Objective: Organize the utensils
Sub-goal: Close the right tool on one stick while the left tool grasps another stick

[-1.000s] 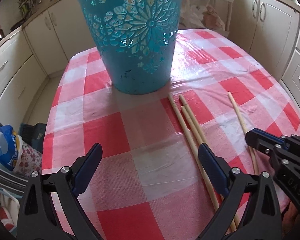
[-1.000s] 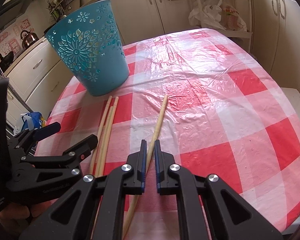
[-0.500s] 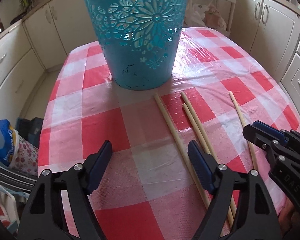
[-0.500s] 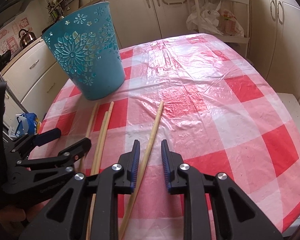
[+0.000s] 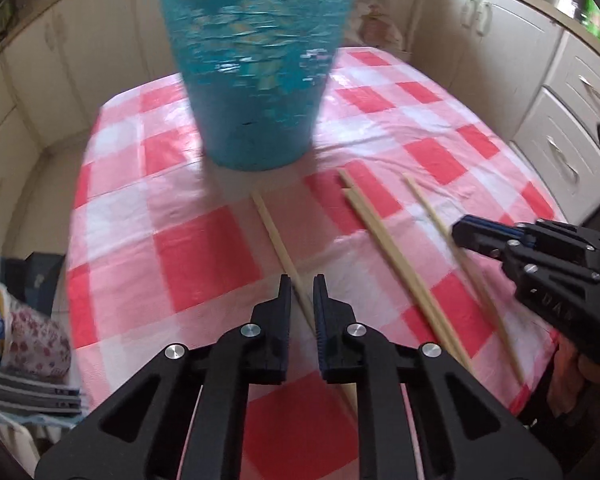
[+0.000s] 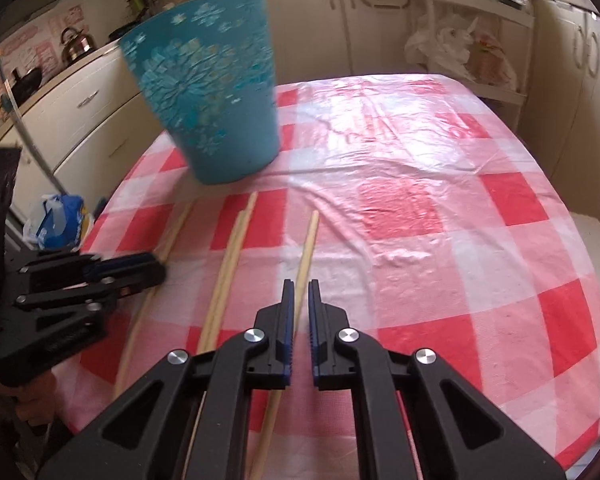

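Left wrist view: the left gripper (image 5: 300,284) has its jaws drawn narrow around one wooden stick (image 5: 278,236) lying just in front of the blue bin (image 5: 256,80). It seems pinched, though blur makes contact hard to confirm. The right gripper (image 6: 299,290), also narrow, straddles another stick (image 6: 306,252) farther right of the bin. Two sticks (image 6: 230,260) lie between, on the checked tablecloth (image 6: 440,240).

Left gripper (image 5: 300,280) fingers (image 5: 284,304) closed around chopstick (image 5: 276,236), teal basket (image 5: 256,60) behind
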`<action>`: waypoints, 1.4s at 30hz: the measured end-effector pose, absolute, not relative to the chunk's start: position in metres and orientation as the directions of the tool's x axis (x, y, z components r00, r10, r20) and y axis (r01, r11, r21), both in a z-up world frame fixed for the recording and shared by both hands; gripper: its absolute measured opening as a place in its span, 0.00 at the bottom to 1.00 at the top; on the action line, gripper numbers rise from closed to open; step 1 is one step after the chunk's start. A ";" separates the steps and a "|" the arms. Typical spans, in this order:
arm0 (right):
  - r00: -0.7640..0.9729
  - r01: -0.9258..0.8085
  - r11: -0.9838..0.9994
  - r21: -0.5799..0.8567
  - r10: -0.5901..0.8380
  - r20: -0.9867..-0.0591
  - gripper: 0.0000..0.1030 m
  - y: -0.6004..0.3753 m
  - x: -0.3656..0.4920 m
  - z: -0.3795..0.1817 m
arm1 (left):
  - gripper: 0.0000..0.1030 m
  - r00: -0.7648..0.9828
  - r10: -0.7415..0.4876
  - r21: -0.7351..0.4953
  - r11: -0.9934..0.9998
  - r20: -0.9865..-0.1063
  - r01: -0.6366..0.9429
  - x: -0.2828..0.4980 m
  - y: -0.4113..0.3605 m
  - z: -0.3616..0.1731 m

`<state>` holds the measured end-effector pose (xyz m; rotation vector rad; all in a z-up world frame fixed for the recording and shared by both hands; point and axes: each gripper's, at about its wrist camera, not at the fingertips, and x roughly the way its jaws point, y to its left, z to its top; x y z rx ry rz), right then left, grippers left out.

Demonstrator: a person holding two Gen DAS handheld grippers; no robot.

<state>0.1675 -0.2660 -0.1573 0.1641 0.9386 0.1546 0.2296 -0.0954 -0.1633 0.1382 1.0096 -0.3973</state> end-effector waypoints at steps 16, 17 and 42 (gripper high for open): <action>0.569 -0.107 0.988 0.109 0.150 -0.808 0.09 -0.245 0.175 -0.160 | 0.31 0.532 -0.158 0.013 0.953 -0.832 0.303 0.246 -0.108 -0.168; 0.571 -0.110 0.989 0.096 0.142 -0.809 0.09 -0.244 0.175 -0.160 | 0.33 0.535 -0.157 0.015 0.953 -0.830 0.303 0.246 -0.108 -0.169; 0.570 -0.126 0.991 0.051 0.115 -0.814 0.06 -0.241 0.172 -0.160 | 0.07 0.562 -0.157 0.023 0.954 -0.812 0.300 0.240 -0.122 -0.170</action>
